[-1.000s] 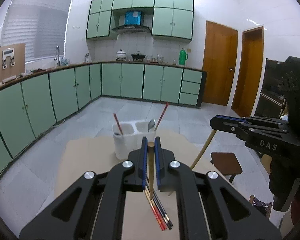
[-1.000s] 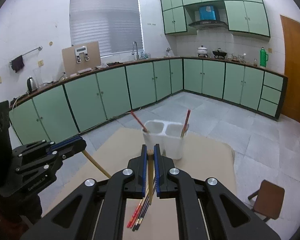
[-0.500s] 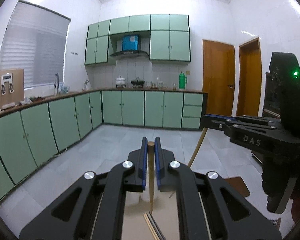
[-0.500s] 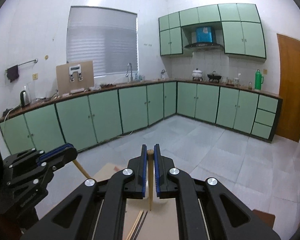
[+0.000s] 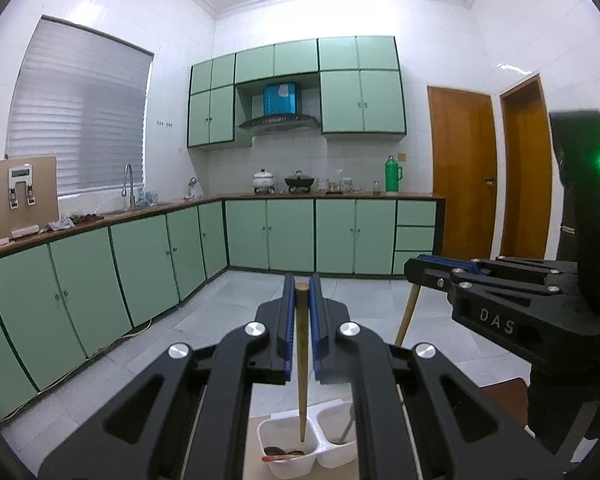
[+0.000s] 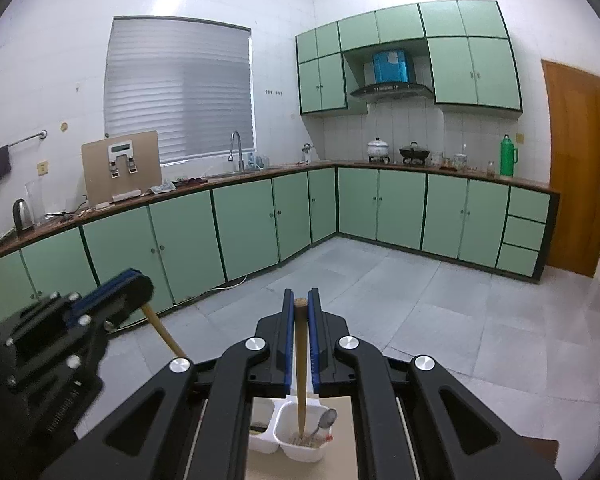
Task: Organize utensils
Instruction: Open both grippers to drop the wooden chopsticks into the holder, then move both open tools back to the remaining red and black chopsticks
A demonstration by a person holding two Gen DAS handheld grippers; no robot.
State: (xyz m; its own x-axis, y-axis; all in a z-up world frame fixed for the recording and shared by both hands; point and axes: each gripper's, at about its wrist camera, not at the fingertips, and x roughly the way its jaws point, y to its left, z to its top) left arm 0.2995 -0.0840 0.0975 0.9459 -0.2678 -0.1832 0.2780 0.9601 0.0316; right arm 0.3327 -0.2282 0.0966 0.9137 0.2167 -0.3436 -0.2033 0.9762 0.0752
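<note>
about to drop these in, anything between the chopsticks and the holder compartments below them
Nothing visible blocks either one. The left claw's chopstick hangs over the holder's left compartment; the right claw's chopstick hangs over the right one, beside a spoon.

Two matching grippers, left gripper (image 5: 302, 292) and right gripper (image 6: 301, 308): black angular linkage arms, silver round screws, blue finger pads, white "DAS" lettering, green indicator light.

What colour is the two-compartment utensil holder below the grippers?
White. The utensil holder shows best in the right wrist view, under the held chopstick.
</note>
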